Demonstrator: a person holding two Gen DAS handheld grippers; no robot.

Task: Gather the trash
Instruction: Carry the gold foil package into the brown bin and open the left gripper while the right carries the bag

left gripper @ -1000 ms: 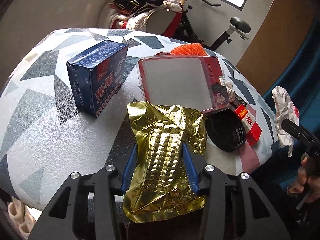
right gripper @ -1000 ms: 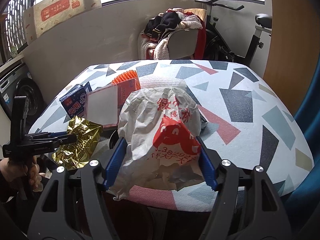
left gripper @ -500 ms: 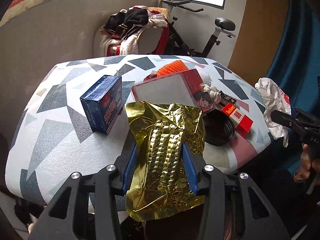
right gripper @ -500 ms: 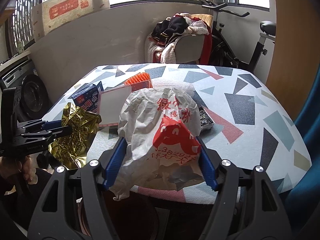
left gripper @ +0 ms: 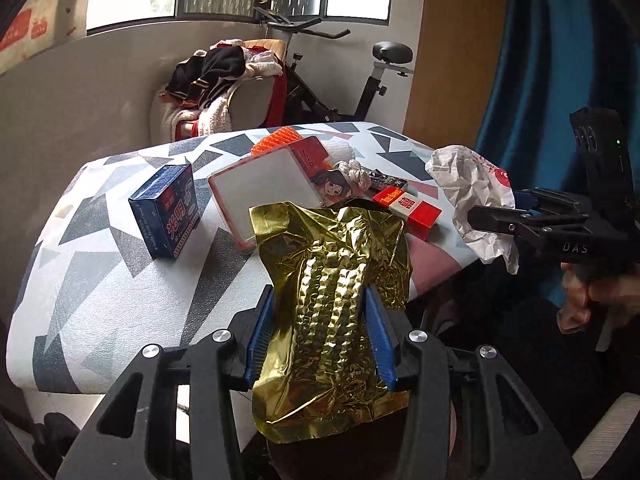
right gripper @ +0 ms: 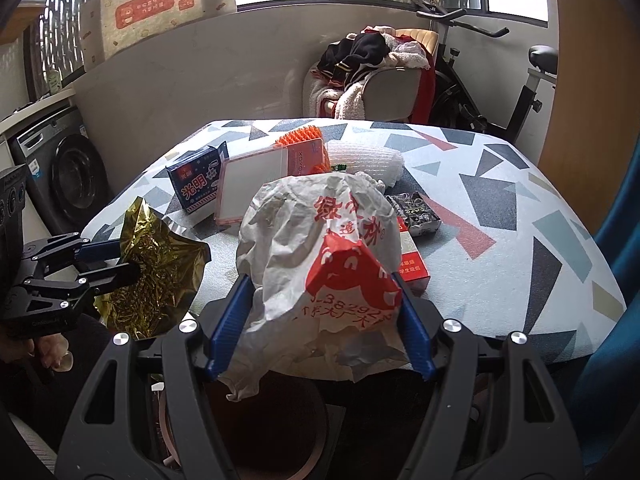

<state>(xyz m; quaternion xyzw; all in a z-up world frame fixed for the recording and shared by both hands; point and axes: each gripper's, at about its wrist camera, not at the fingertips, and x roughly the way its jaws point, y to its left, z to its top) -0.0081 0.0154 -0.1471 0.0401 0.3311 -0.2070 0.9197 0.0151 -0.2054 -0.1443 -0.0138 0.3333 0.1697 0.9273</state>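
Left tongs (left gripper: 320, 332) clamp a gold foil wrapper (left gripper: 332, 292); right tongs (right gripper: 320, 320) clamp a crumpled paper bag (right gripper: 320, 256), which may slip from its loose folds.

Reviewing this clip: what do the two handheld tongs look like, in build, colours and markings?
Both tongs, left and right, have black skeletal plastic frames with cut-outs, silver round bolt heads, and ribbed blue fingers. In the left view, the right unit shows white "DAS" lettering and a small green light.

Both grippers gripped, tilted downward.
The left gripper (left gripper: 320, 336) and right gripper (right gripper: 320, 320) each had jaws clamped on something, bare hands (left gripper: 592, 300) holding them.
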